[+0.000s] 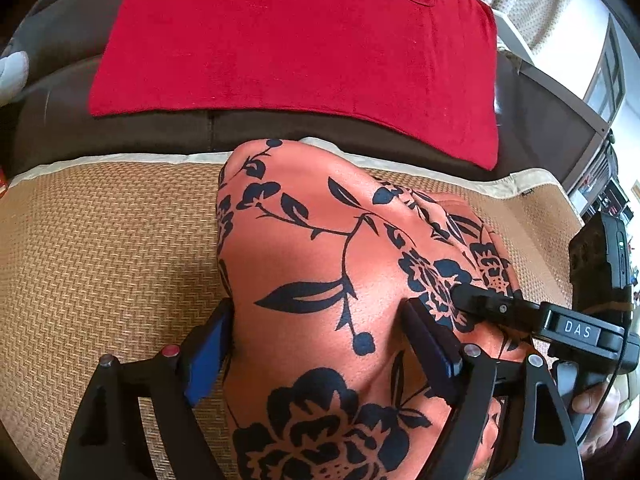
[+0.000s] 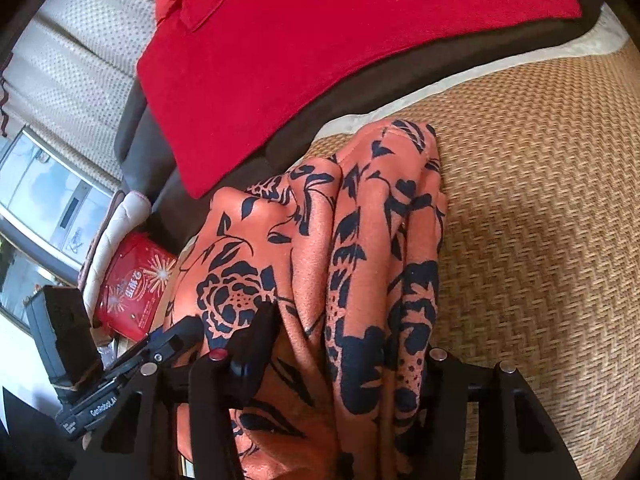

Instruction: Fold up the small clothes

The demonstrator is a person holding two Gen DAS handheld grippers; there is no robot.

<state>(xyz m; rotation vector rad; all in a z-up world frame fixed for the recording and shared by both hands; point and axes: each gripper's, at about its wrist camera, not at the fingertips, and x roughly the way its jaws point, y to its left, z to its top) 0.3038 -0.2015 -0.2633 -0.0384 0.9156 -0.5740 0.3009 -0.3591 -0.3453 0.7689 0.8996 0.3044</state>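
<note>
Near the far edge of the woven mat (image 1: 100, 240) lay the bunched orange floral garment (image 1: 320, 248). Left hand-held gripper (image 1: 320, 344) stood wide around a fold; right hand-held gripper (image 2: 344, 344) seemed clamped on gathered cloth. Next, I judged, spreading it flat. A red tin (image 2: 134, 284) stood closed.

Woven tan mat (image 1: 100, 248) with herringbone weave and a pale cloth border covers the seat. Behind it, dark brown sofa back (image 1: 280, 130), draped with a red velvet cloth (image 1: 296, 40). Cream dotted curtain (image 2: 76, 60) hangs beyond the sofa; window (image 2: 48, 196) below it, daylight strong. Red tin (image 2: 134, 284) with starburst print sits by a quilted cream cushion (image 2: 120, 220) at the sofa's end.
</note>
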